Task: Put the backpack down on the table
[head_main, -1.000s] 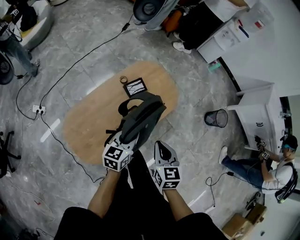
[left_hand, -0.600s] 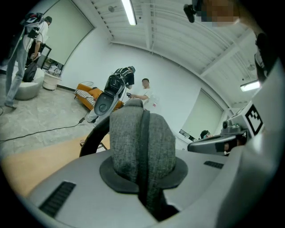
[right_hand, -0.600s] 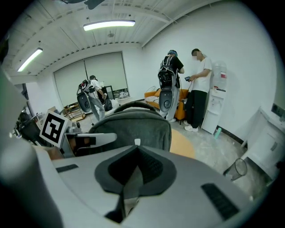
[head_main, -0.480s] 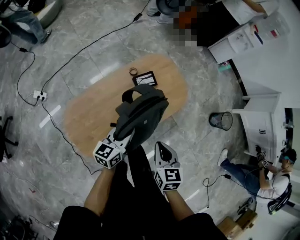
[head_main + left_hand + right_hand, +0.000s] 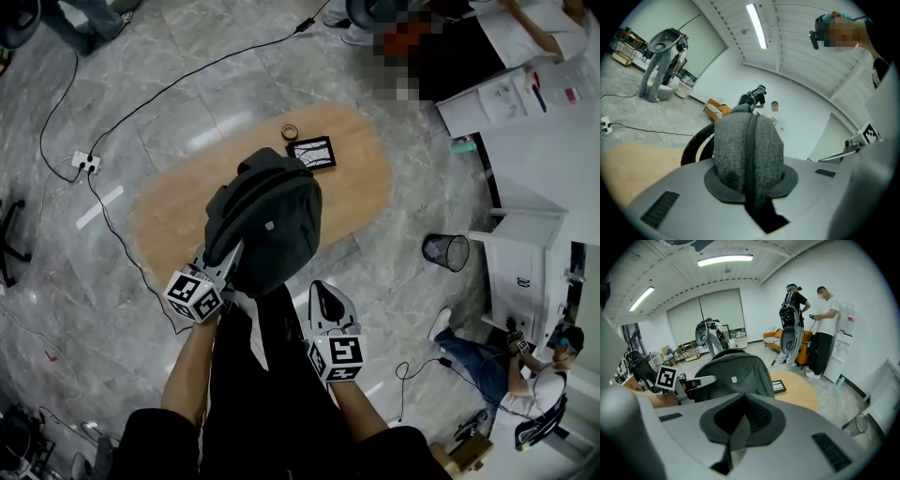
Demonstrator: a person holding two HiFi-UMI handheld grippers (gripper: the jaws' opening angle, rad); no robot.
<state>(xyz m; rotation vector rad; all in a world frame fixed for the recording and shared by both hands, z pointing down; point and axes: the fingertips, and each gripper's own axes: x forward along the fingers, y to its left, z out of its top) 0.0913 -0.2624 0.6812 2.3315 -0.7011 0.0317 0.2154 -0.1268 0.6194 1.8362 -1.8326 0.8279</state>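
The backpack (image 5: 267,225) hangs in the air over the near edge of the table (image 5: 169,216), grey, with its dark straps trailing down toward the person's legs; I cannot tell if its far end touches the wood. The left gripper (image 5: 230,264) holds it at the near lower corner. In the left gripper view the grey fabric and a black strap of the backpack (image 5: 747,150) fill the gap of the gripper (image 5: 751,199); its jaws are opening slightly, with the pads pressing on the cloth. The right gripper (image 5: 324,298) is just beside the backpack, apart from it, and in its own view the gripper (image 5: 739,423) has its jaws together with nothing between them. A black frame (image 5: 311,153) and a small ring (image 5: 290,132) lie at the far end of the table.
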